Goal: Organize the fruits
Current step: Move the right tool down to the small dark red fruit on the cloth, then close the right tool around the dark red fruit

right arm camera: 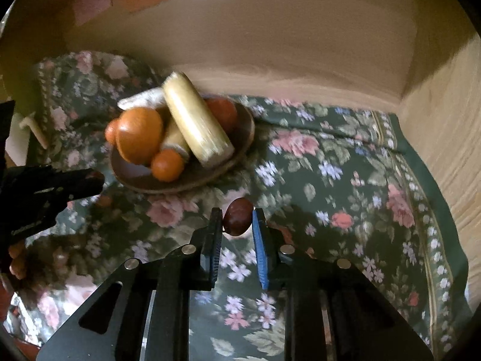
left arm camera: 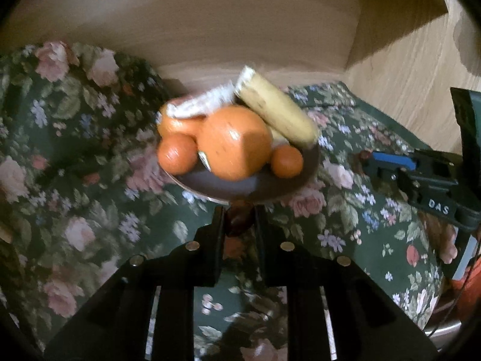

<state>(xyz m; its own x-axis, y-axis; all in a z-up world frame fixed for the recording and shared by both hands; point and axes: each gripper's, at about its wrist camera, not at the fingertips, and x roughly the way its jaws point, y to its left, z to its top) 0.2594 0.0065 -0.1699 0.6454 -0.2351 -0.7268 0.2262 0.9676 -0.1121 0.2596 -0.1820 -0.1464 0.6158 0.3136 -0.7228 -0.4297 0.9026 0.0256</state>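
A brown plate point(left arm camera: 210, 185) on the floral cloth holds a large orange point(left arm camera: 237, 143), two small oranges point(left arm camera: 177, 153), a yellow banana-like piece point(left arm camera: 278, 111) and a pale piece. My left gripper point(left arm camera: 239, 219) is shut on a small dark red fruit point(left arm camera: 239, 221) just in front of the plate's near rim. My right gripper point(right arm camera: 237, 221) is shut on another dark red fruit point(right arm camera: 238, 216), held above the cloth to the right and in front of the plate point(right arm camera: 135, 180). The left gripper point(right arm camera: 87, 180) shows at the left of the right wrist view; the right gripper point(left arm camera: 390, 162) at the right of the left wrist view.
The green floral cloth point(right arm camera: 345, 210) covers the surface. A wooden wall point(left arm camera: 240, 36) stands behind the plate and a wooden side panel point(right arm camera: 451, 150) on the right. A cream handle-like object point(right arm camera: 33, 129) lies at the far left.
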